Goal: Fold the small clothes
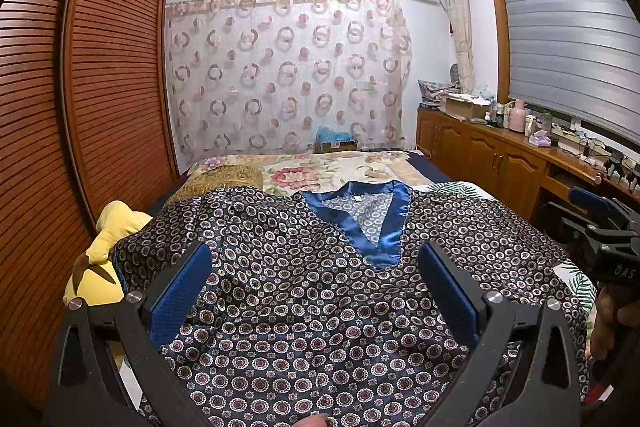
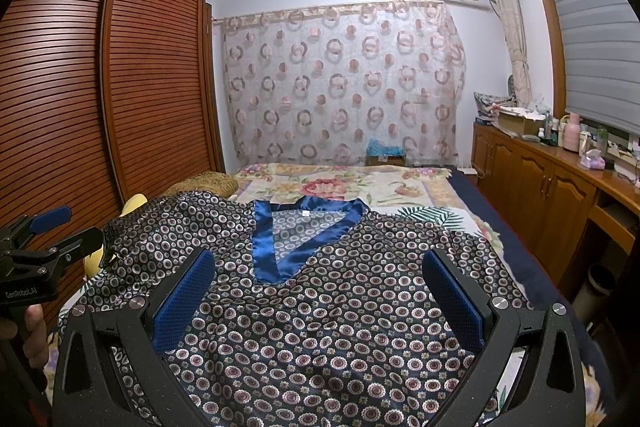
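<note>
A dark navy satin top (image 1: 304, 291) printed with small rings and trimmed with a blue V-neck collar (image 1: 360, 215) lies spread flat on the bed, collar away from me. My left gripper (image 1: 314, 267) hovers open over its left half, nothing between the blue pads. My right gripper (image 2: 318, 271) is open too, above the same top (image 2: 328, 327) just below the collar (image 2: 280, 239). Each gripper shows at the edge of the other's view: the right one (image 1: 600, 227) at far right, the left one (image 2: 44, 239) at far left, each held by a hand.
The bed carries a floral quilt (image 1: 320, 171) behind the top. A yellow plush toy (image 1: 108, 255) and a gold cushion (image 1: 224, 179) lie by the left sleeve. A slatted wardrobe (image 1: 80, 107) stands left. A wooden cabinet (image 2: 540, 187) with clutter runs along the right.
</note>
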A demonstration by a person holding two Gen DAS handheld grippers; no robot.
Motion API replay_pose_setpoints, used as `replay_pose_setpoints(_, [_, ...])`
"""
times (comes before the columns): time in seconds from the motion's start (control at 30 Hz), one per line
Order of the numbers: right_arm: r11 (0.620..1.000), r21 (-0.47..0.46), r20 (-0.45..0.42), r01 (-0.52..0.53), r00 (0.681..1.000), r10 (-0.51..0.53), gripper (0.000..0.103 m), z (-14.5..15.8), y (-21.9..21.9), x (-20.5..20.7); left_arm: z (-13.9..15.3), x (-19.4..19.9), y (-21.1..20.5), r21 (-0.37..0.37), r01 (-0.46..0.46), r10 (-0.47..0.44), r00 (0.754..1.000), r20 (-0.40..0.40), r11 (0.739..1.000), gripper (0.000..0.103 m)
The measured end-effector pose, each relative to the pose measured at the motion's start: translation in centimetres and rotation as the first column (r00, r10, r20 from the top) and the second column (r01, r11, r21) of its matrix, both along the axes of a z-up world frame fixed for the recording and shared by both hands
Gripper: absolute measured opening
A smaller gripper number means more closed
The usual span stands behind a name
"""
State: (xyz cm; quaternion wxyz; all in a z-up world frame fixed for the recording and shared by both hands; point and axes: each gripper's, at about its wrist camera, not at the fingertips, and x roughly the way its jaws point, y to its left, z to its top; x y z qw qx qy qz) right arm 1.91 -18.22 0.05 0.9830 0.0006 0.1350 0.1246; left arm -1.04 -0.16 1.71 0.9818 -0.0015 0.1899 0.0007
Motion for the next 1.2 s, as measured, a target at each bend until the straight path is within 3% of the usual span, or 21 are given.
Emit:
replay_pose_setpoints(0.87, [1.0,0.006,0.001,-0.003,1.0,0.003,0.103,0.0,-0.2,-0.1,-0.1,0.0,0.0,0.001,-0.001,0.001,1.0,0.001,1.0,0.103])
replay_pose_setpoints(1.2, [0.999,0.004,-0.027,-0.051,0.998,0.051,0.103,-0.4,0.6,0.6,-2.5,0.8,2.1,-0.015,0.01,-0.01,0.999,-0.042,1.0,0.103])
